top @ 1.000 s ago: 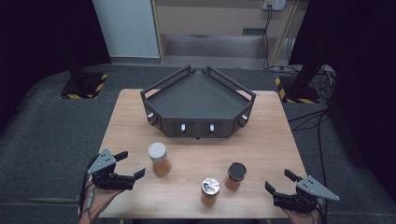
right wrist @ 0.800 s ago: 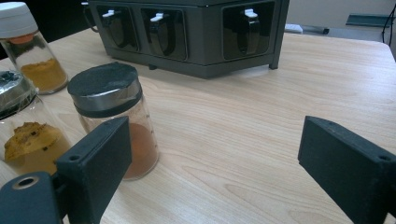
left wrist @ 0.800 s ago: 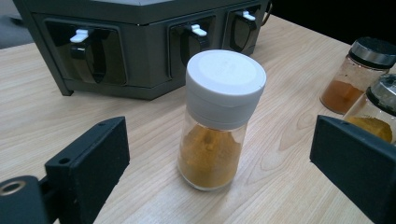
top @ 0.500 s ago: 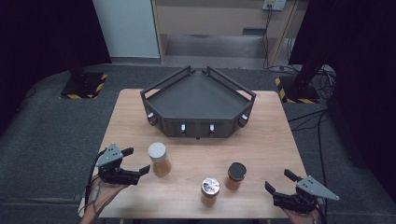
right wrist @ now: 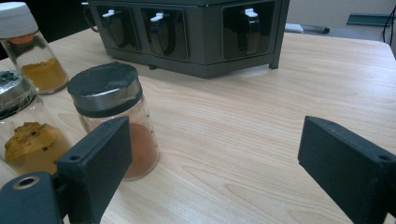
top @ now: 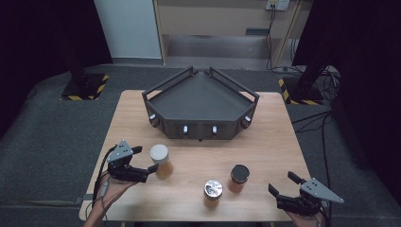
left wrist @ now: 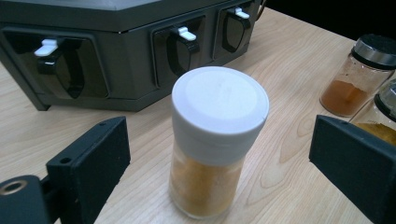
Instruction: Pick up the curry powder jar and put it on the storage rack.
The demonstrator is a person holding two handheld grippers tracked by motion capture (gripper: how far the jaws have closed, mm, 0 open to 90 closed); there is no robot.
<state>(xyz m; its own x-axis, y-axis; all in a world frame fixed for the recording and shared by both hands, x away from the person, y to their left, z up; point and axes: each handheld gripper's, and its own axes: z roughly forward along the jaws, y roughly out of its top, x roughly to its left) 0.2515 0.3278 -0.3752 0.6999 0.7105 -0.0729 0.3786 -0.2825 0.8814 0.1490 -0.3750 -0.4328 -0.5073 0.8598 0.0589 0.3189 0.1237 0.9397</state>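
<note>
We see a light wooden table [top: 279, 142] with a large dark grey angular rack [top: 201, 101] standing at its 12 o'clock part; the front of this rack has small white levers [left wrist: 186, 33]. At 7 o'clock of the rack stands a clear glass spice jar with a white plastic cap [top: 161, 161], which has orange-yellow powder inside. Our left gripper [top: 144, 162] is at 9 o'clock of this jar. Its two black jaws are spread wide, and in the left gripper view the jar [left wrist: 217, 140] stands upright between them, in the middle of the gap. We cannot see any jaw touching the glass there.

At 6 o'clock of the rack there are two smaller jars, near one another: a jar with a black lid and red-brown powder [top: 239, 178], and at its 8 o'clock a jar with a shiny silver lid [top: 213, 193], which has yellow-brown content.

Our right gripper [top: 282, 185] stays near the table edge at 4 o'clock of the black-lid jar, apart from it. Its jaws are also spread wide and grip nothing; between them is only bare wood.
</note>
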